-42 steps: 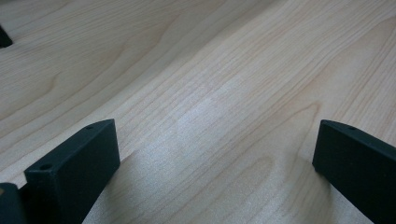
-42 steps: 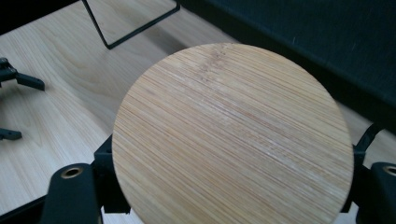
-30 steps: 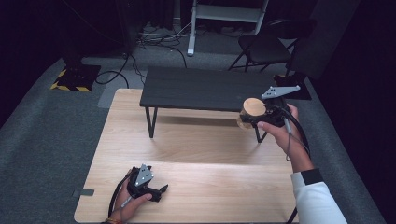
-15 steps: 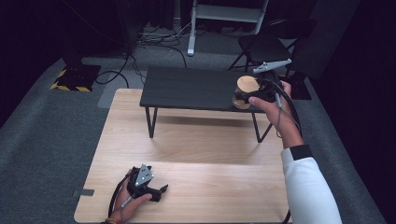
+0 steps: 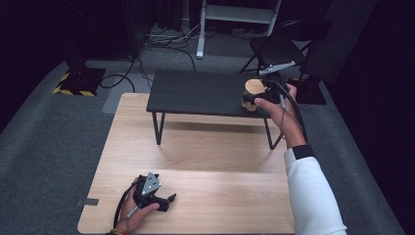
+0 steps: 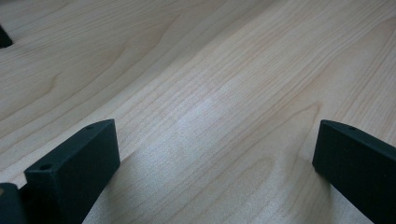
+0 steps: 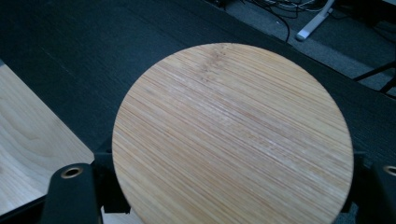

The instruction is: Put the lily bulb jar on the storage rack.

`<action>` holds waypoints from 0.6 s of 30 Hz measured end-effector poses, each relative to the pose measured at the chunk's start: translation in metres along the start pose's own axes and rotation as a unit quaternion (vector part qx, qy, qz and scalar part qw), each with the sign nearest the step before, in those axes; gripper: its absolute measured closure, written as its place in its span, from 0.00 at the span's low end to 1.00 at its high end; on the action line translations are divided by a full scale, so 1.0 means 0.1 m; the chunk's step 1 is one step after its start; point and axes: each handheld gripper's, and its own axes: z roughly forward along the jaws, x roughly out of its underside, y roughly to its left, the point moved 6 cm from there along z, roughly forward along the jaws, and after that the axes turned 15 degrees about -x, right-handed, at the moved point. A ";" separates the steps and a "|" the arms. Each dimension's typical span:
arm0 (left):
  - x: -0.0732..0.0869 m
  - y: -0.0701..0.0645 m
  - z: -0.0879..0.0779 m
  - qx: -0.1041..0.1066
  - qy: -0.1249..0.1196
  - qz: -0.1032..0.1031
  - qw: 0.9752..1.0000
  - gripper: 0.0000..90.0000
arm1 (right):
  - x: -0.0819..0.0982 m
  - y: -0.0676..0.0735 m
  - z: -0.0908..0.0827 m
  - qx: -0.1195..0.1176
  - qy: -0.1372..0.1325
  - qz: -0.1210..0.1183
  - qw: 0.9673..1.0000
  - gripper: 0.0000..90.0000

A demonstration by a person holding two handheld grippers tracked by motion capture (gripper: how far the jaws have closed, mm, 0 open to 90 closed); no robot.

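- Idleness seems the reason for how the left gripper (image 5: 155, 194) sits: low on the pale wooden counter (image 5: 205, 147), near its front-left corner, with nothing around it to work on.
- In the left gripper view its jaws stand wide apart and empty, only bare wood grain between them, which suggests it is parked while the other hand does the work.
- The left hand (image 5: 138, 211) wraps the gripper's body from behind, forearm coming in from the counter's near edge, jaws aimed forward and a little right.
- Farther back stands a low dark table (image 5: 200, 93), resting on the counter's far end.
- Over that table's right end, the right gripper (image 5: 251, 98) carries a container with a round bamboo lid (image 7: 231, 135); in its own view the jaws clasp it from either side below the lid, whose flat top faces the camera.
- Holding it level and by the sides probably keeps it upright for setting down; whether its base already touches the dark table cannot be told.
- The right hand (image 5: 279, 110) is stretched well forward, white sleeve (image 5: 311, 196) extended, cable looping over the wrist.
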 end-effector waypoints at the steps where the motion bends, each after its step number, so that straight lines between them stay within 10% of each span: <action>1: 0.00 0.00 0.00 0.000 0.000 0.000 1.000 0.01 | 0.01 -0.01 0.01 -0.002 -0.005 0.000 1.000 0.27; 6: 0.00 0.00 0.00 -0.001 0.001 -0.001 1.000 0.01 | 0.08 -0.03 0.03 -0.001 -0.025 -0.001 1.000 0.27; 9: 0.00 0.00 0.00 -0.001 0.001 -0.001 1.000 0.01 | 0.10 0.02 0.03 0.018 -0.023 -0.029 0.999 0.06; 18: 0.00 0.00 0.00 -0.001 0.001 0.000 1.000 0.01 | 0.19 0.19 -0.22 0.023 -0.085 -0.073 0.993 0.05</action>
